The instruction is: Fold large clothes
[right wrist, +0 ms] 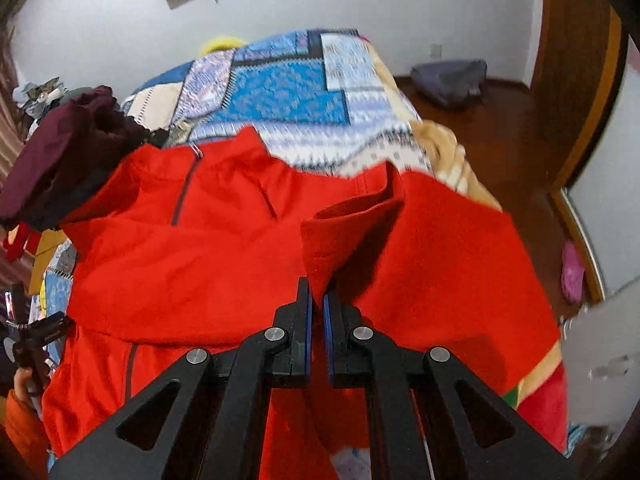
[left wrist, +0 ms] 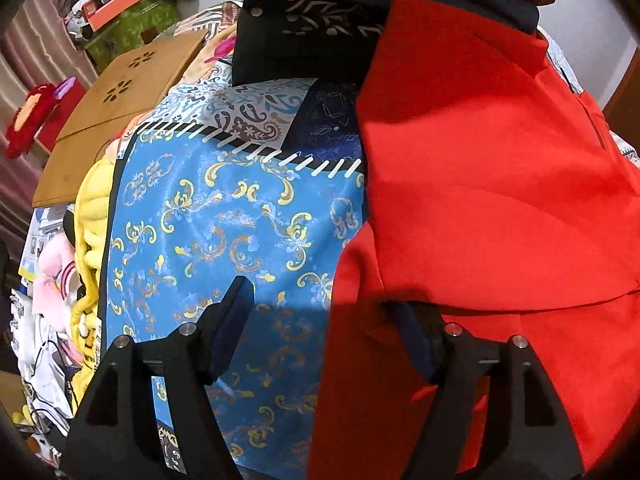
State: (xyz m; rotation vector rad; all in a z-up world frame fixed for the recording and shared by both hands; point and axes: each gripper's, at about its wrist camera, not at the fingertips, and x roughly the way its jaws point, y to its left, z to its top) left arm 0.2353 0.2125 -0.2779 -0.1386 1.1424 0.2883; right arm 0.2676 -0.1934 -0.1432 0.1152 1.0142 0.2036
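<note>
A large red jacket (right wrist: 224,240) lies spread on a bed with a blue patterned bedspread (right wrist: 288,92). My right gripper (right wrist: 318,300) is shut on a raised fold of the red jacket's edge (right wrist: 344,236), holding it up above the rest of the garment. In the left wrist view the red jacket (left wrist: 480,184) covers the right half and the blue bedspread (left wrist: 224,224) the left. My left gripper (left wrist: 324,312) is open, its jaws wide apart over the jacket's left edge, holding nothing.
A dark maroon garment (right wrist: 68,148) and a black patterned garment (left wrist: 304,32) lie beyond the jacket. A wooden lap tray (left wrist: 120,100), yellow yarn (left wrist: 90,216) and clutter lie at the bed's left side. A wooden floor and door (right wrist: 576,80) are at right.
</note>
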